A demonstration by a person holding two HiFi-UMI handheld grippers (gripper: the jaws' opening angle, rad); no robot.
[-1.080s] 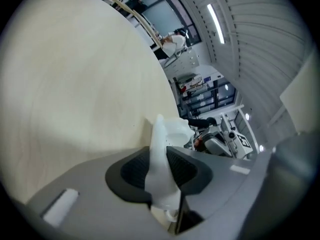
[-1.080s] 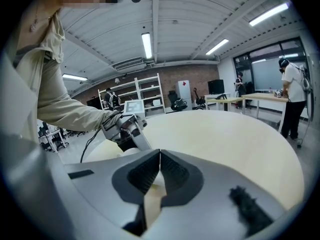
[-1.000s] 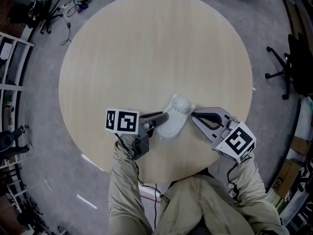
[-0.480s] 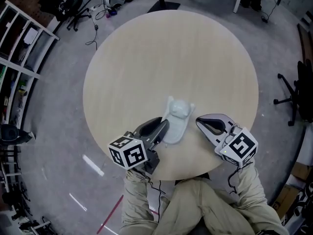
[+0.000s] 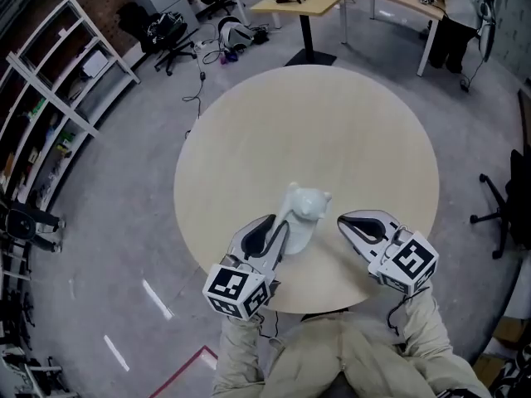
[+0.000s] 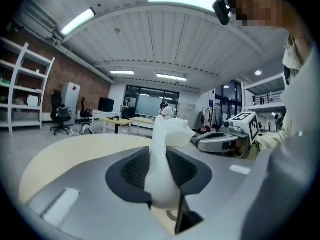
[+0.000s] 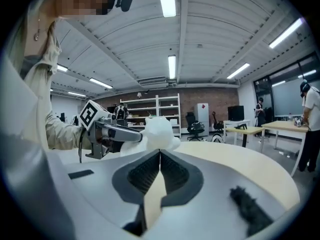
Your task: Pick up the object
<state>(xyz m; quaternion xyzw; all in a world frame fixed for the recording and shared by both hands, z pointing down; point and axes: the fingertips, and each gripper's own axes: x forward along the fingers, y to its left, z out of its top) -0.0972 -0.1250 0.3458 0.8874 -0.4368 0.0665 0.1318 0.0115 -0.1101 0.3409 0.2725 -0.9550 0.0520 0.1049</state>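
While the left gripper (image 5: 276, 237) is clamping the white animal figure (image 5: 304, 210) between its fingers, the head is poking out past the fingertips. It is looking light, rigid and smooth, probably slippery, so the thicker body seems the safest hold. The right gripper (image 5: 352, 222) is idling beside it, jaws together on nothing.

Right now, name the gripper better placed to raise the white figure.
Left. The left gripper is clamped on the white figure, with a pad on each side. The right gripper is shut with nothing between its jaws, off to the figure's side.
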